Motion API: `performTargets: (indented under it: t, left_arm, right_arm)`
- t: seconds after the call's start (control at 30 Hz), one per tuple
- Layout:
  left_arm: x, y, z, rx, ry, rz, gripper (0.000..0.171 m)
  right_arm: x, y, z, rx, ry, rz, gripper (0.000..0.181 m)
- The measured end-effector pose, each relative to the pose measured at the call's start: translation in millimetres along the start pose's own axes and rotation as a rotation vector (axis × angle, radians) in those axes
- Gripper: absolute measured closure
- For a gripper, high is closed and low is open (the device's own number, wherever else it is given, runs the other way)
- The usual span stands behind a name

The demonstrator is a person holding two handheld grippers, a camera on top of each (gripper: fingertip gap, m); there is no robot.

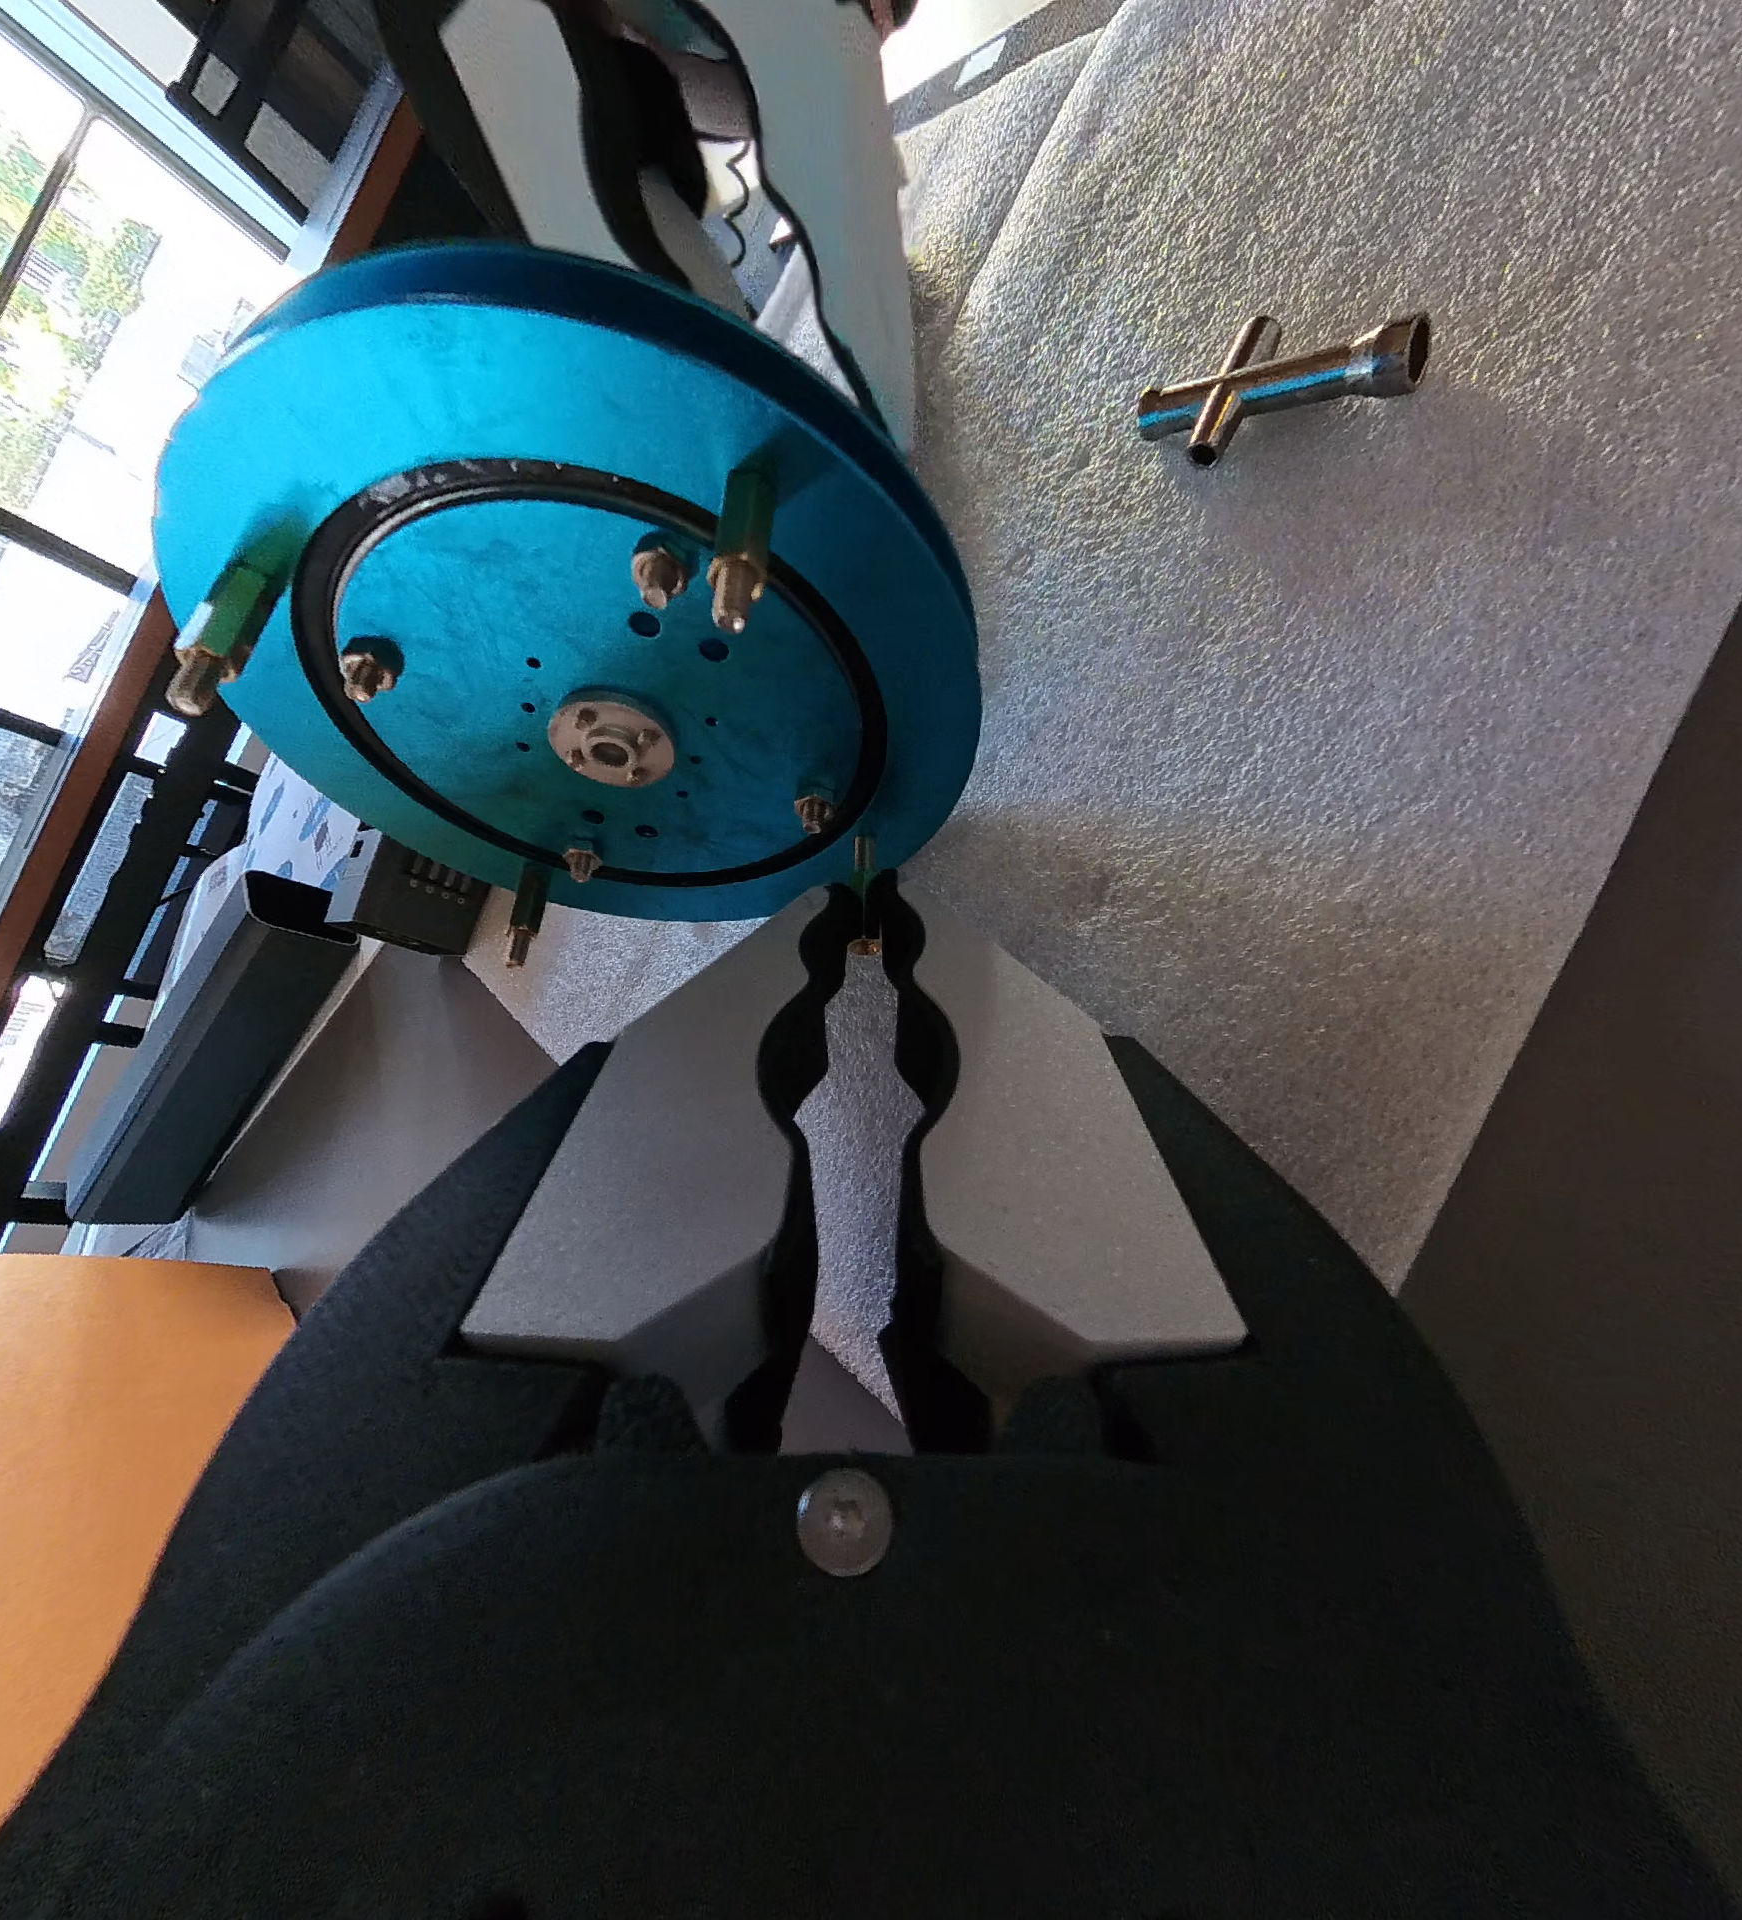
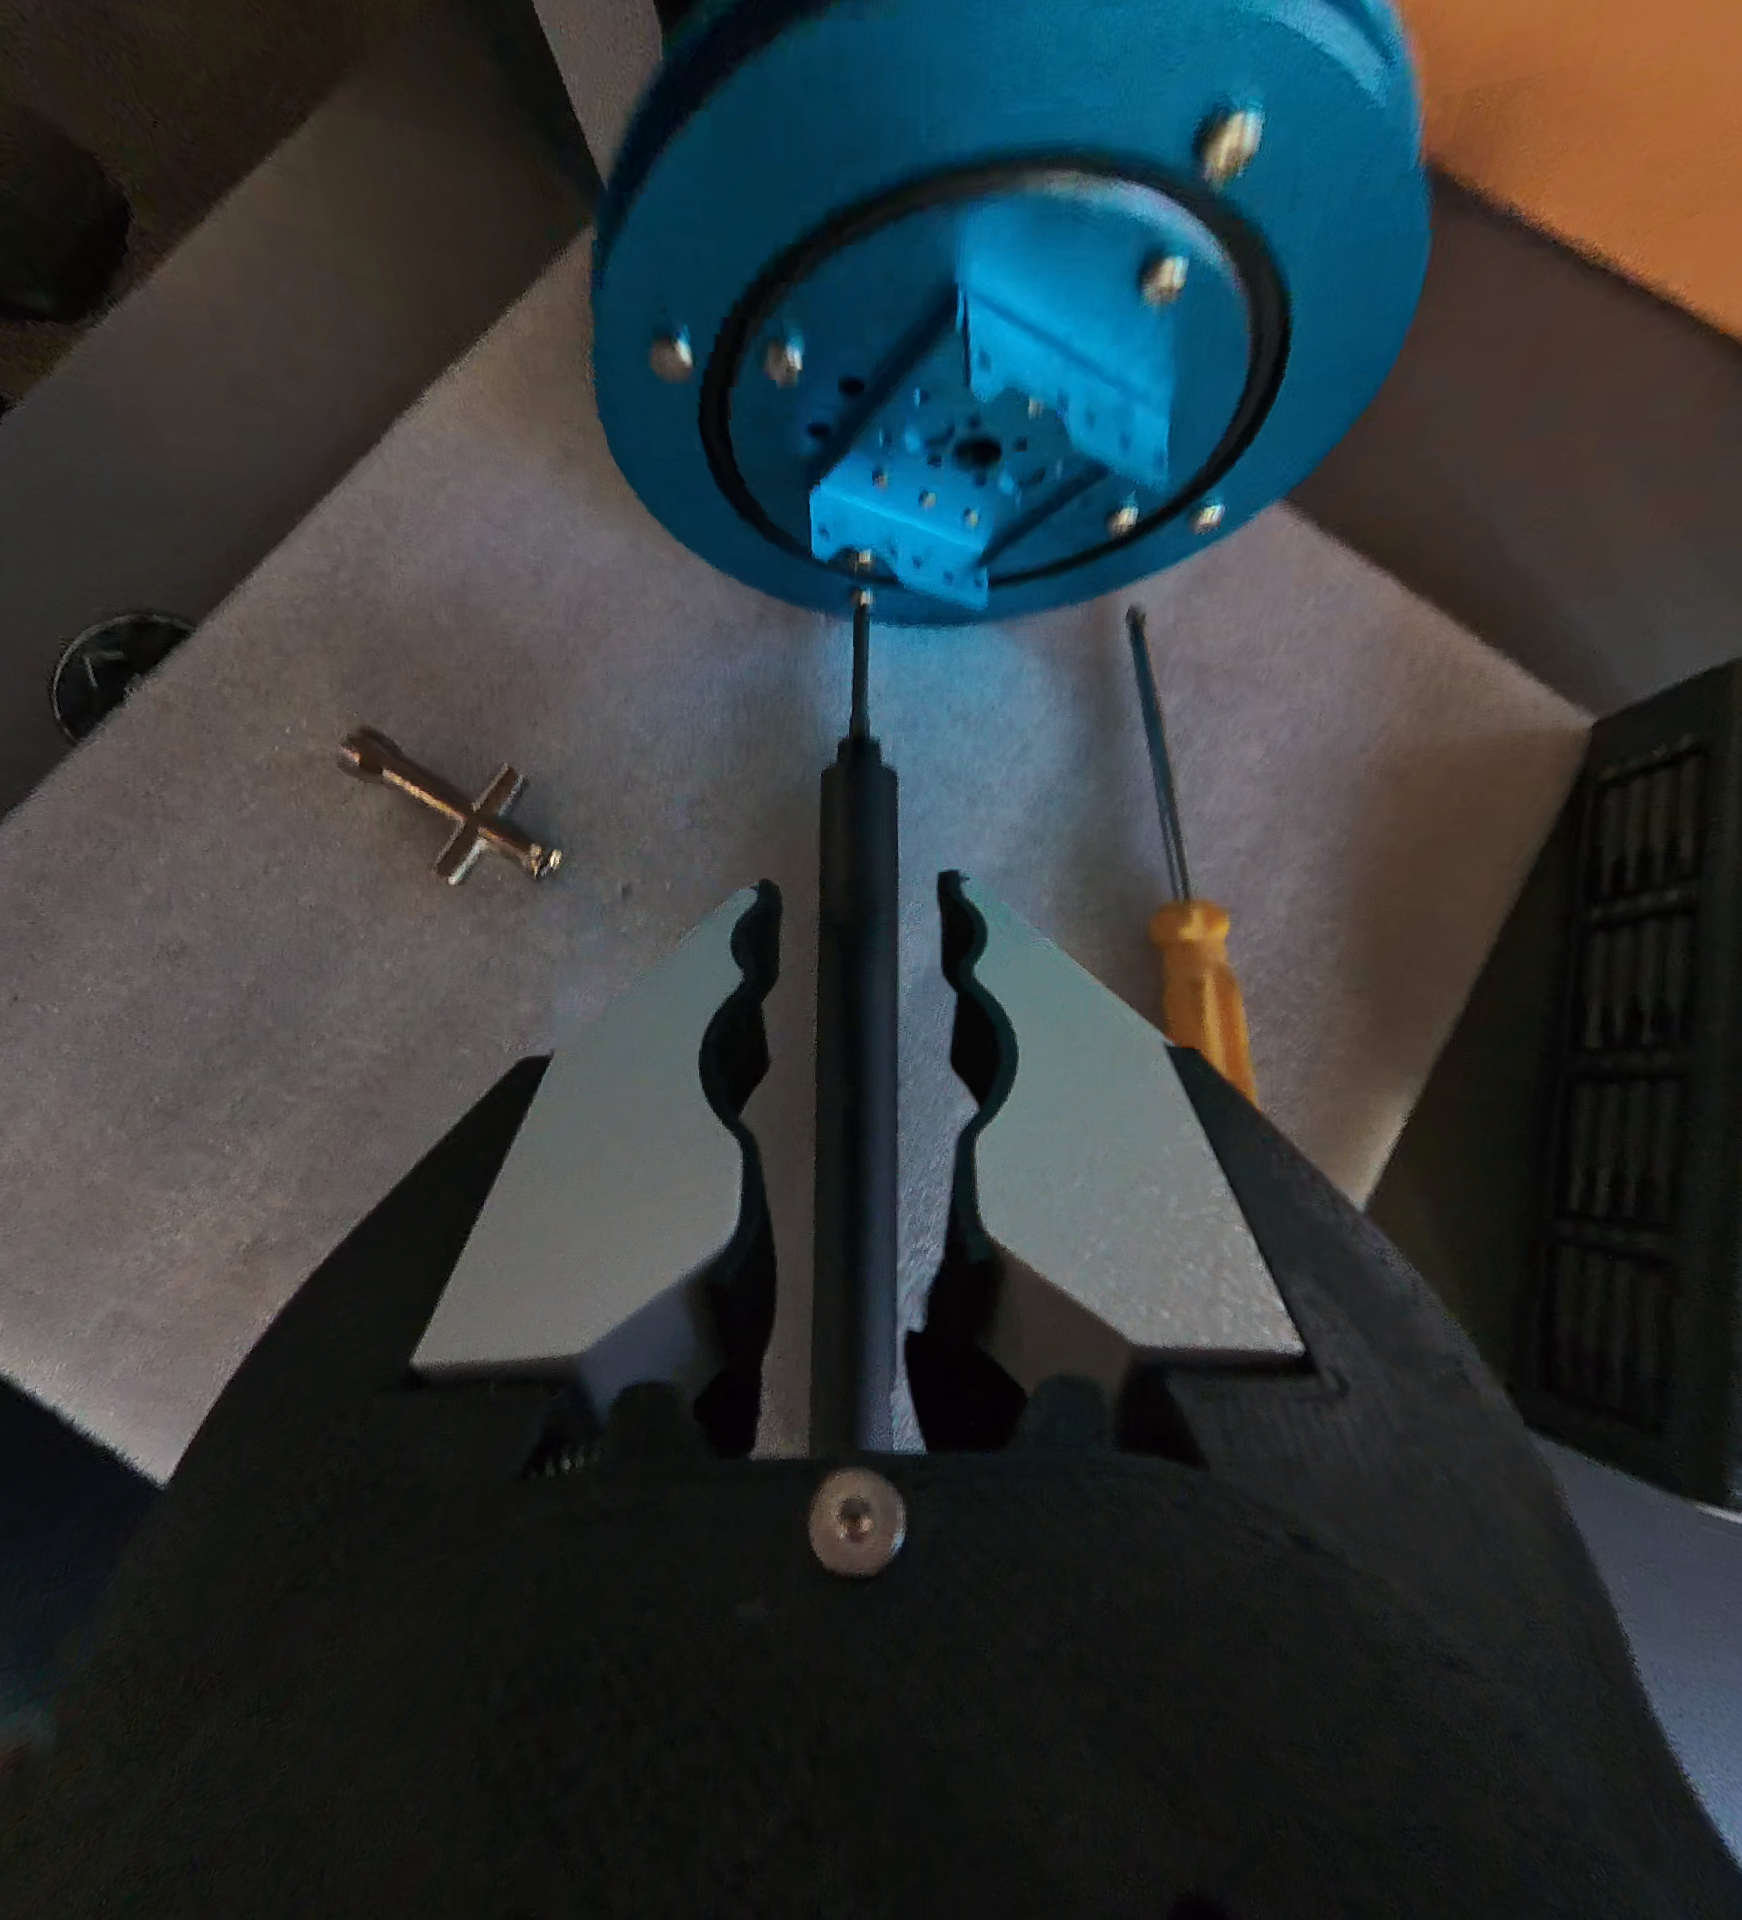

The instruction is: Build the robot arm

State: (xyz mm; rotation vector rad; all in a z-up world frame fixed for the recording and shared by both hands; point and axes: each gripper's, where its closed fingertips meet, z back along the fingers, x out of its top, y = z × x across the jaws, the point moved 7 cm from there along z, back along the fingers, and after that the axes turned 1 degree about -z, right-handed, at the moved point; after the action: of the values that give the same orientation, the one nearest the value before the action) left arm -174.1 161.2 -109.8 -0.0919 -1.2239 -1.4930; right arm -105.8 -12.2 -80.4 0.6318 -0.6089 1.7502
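Note:
My left gripper (image 1: 862,906) is shut on a short green and brass standoff (image 1: 864,920) at the rim of a round blue disc (image 1: 534,416). It holds the disc tilted above the foam mat (image 1: 1314,831). The disc carries more standoffs, brass screws, a black ring and a silver hub. My right gripper (image 2: 856,888) is shut on a slim dark screwdriver (image 2: 856,1091) that runs along its fingers. The screwdriver's tip touches a small screw (image 2: 859,594) at the edge of the disc's other face (image 2: 950,135), beside a blue bracket (image 2: 1012,416). This view is blurred.
A silver cross wrench (image 1: 1262,390) lies on the mat; it also shows in the right wrist view (image 2: 462,810). An orange-handled screwdriver (image 2: 1194,977) lies right of my right gripper. A black bit case (image 2: 1656,1039) stands at the right. An orange box (image 1: 67,1507) is at the lower left. Tip to tip, the grippers are about 9 cm apart.

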Motion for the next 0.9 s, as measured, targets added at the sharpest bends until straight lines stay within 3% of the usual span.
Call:
performTargets:
  t: [0.13,0.37,0.6,0.73,0.9]
  left_arm:
    - [0,0,0,0.002,0.000,-0.002,0.167]
    - [1,0,0,0.013,0.001,-0.014,0.167]
    - [1,-1,1,0.021,-0.002,-0.027,0.167]
    - [1,-2,0,0.024,0.001,-0.041,0.167]
    - [1,-1,0,0.022,-0.001,-0.035,0.167]
  right_arm:
    - [24,0,-9,-0.053,-0.073,0.080,0.150]
    - [32,5,-44,-0.006,-0.036,0.100,0.149]
    - [34,2,-42,-0.048,-0.031,0.106,0.147]
    - [35,1,-34,-0.039,0.023,0.098,0.127]
    - [48,-1,-23,-0.009,-0.086,0.063,0.136]
